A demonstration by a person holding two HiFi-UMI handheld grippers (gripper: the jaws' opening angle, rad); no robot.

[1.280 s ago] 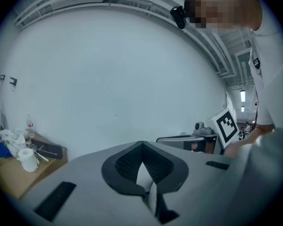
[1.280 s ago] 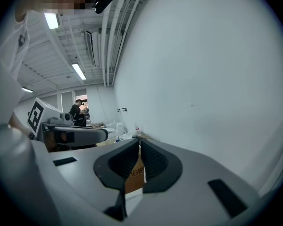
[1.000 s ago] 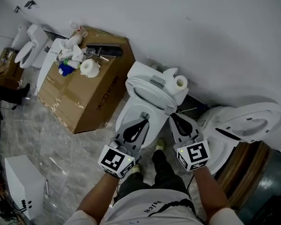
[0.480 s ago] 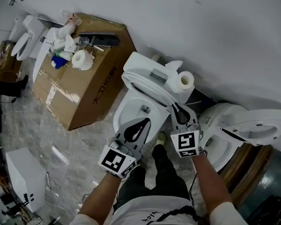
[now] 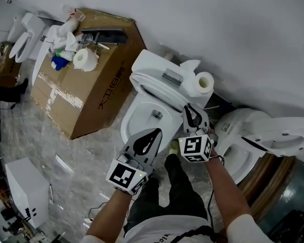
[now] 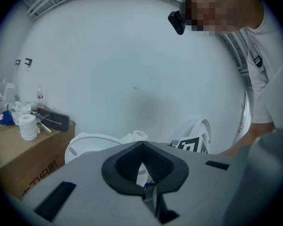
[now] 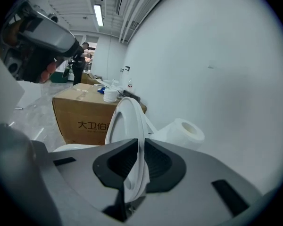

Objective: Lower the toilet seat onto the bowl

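Item: toilet seat (image 7: 126,119), white, which we log as raised and standing on edge above the bowl (image 5: 126,129), leaning back toward the tank (image 5: 164,70). Its rim runs between the pads of the right claw (image 7: 139,147), which is clenched on that rim though its jaws are just beginning to part. The left claw (image 6: 141,145) is clenched on nothing, tips together, hanging in front of the bowl. Progress: we judge the task barely begun. The grip on the seat is made, the seat has not come down, and the whole swing onto the bowl is left. With the jaws easing, we cannot say whether that grip will carry the seat down. Containers: 1 bowl, uncovered, showing only a small dark fitting on its inner wall; we cannot tell whether it holds water. 1 cardboard box (image 5: 86,97) just beside the toilet, closed and taped, contents unseen. Its top carries 1 paper roll (image 5: 85,59), a blue item, crumpled white material, a bottle and a dark flat tool. A 2nd paper roll (image 5: 204,83) sits on the tank. A 2nd toilet (image 5: 253,135) stands to the right, seat up, its inside not visible. A small white box (image 5: 23,194) stands on the floor, closed.
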